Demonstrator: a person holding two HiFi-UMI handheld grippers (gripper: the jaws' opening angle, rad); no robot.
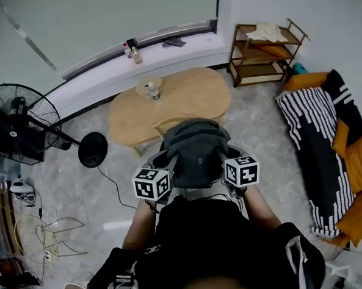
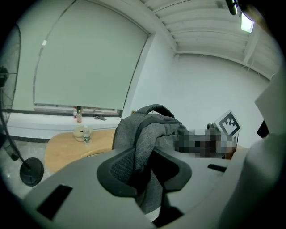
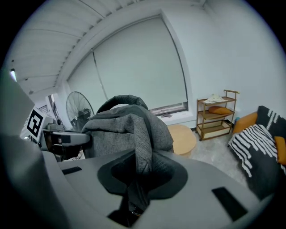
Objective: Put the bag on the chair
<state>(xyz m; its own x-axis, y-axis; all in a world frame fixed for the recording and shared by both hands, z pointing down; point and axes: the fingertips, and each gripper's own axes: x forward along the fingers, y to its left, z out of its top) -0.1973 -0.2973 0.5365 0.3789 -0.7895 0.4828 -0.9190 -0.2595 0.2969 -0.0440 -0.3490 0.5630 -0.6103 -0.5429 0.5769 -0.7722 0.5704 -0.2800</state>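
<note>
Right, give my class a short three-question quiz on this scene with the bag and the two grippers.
1. True or false: the left gripper and the right gripper are both clamped on the grey bag.
2. Multiple choice: the top of the wooden table is A) square B) a rounded oval C) triangular.
3. Fill in: in the head view, the standing fan is at the ____ edge.
Key: 1 true; 2 B; 3 left.
</note>
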